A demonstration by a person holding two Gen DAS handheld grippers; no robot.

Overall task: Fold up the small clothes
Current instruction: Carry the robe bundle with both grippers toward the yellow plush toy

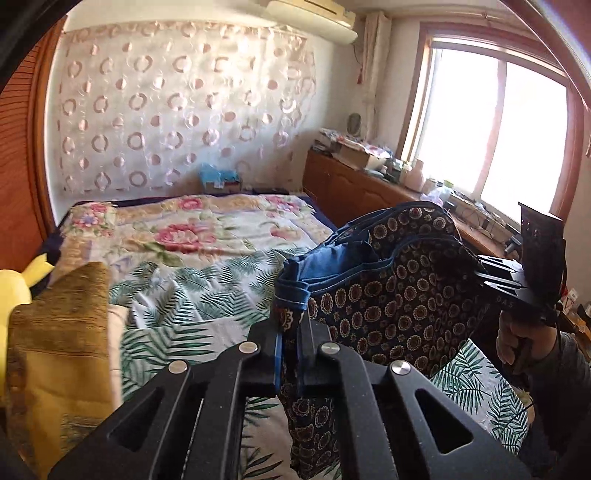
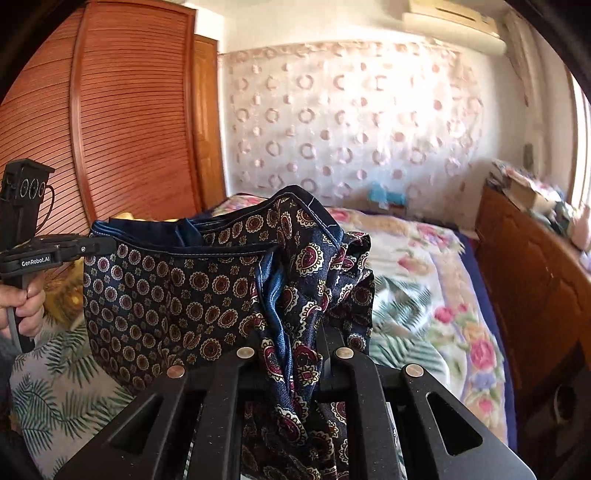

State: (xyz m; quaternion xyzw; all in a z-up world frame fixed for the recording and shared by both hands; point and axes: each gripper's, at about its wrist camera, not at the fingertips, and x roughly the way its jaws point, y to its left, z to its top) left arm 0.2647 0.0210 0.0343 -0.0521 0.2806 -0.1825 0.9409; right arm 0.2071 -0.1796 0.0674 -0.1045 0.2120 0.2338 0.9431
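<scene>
Bedroom all around us, folks: a wide bed (image 1: pixel 192 258) fills the middle, its cover (image 2: pixel 424 291) a mix of pink roses and green palm fronds. Behind it hangs a sheer curtain (image 1: pixel 177 107) dotted with pink rings, and slatted wooden doors (image 2: pixel 122 110) stand off to one side. A long wooden cabinet (image 1: pixel 354 188) runs along the bedside under a bright window (image 1: pixel 495 122), its top crowded with boxes and bottles too blurred to sort out. An air conditioner (image 1: pixel 314 18) sits high on the wall. Down at the near edge of the bed there's a mustard-gold cushion (image 1: pixel 59 354) and a yellow plush toy (image 1: pixel 18 280) just beside it.

Now the main event: the garment (image 1: pixel 399 291), dark navy with red and cream medallions and blue-stitched edging, is up off the bed, stretched in the air between the two tools and sagging in the middle. Its plain blue inner side shows at the folded-over rim.

The left gripper (image 1: pixel 290 343) is clamped tight on one end of the rim, cloth pinched flat between its fingers and hanging below them. The right gripper (image 2: pixel 291 354) is clenched on the other end, with a thick bunch of fabric squeezed between its fingers and spilling over the top.

A hand (image 2: pixel 24 302) wraps the left tool's handle, and another hand (image 1: pixel 524 339) grips the right one.
</scene>
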